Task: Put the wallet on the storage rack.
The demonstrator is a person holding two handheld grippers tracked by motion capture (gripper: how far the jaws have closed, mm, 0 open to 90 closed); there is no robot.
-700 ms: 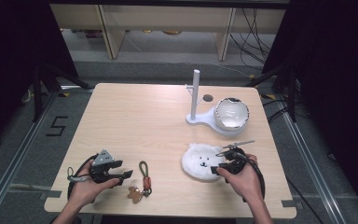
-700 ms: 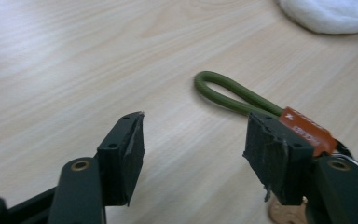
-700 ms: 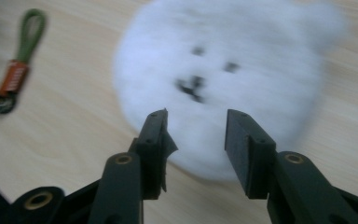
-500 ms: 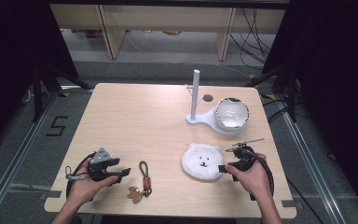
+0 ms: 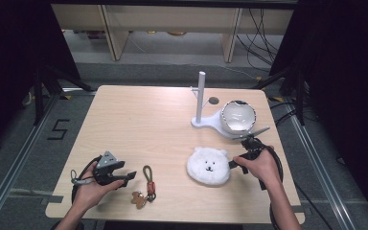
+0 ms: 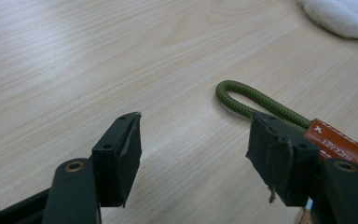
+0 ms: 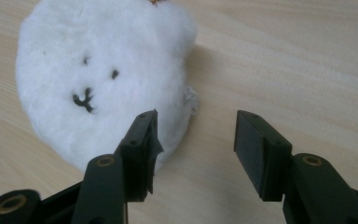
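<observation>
Nearest the person, the left gripper (image 5: 130, 176) lies low over the pale wooden bench (image 5: 139, 120), held in the left hand (image 5: 92, 188). Its black fingers (image 6: 121, 154) stand apart with only bare wood between them. Just beside its tip lies the olive-green cord loop with an orange tag (image 5: 148, 178), flat on the bench; in the left gripper view the green loop (image 6: 256, 100) curves past the far side of the right-hand finger, not touching the pads as far as can be seen. A small brown gingerbread-shaped charm (image 5: 136, 198) lies at the near end of the cord.

On the other side, the right hand (image 5: 258, 165) holds the right gripper (image 5: 234, 164) at the edge of the round white plush bear-face pouch (image 5: 209, 166). In the right gripper view its fingers (image 7: 142, 149) are spread wide. One finger hangs over the pouch's fluffy rim (image 7: 102, 79), the other over bare wood, with nothing clamped.

Farther back stands a white stand with an upright post (image 5: 201, 98), and against its base sits a shiny round silver bowl (image 5: 238, 116).
</observation>
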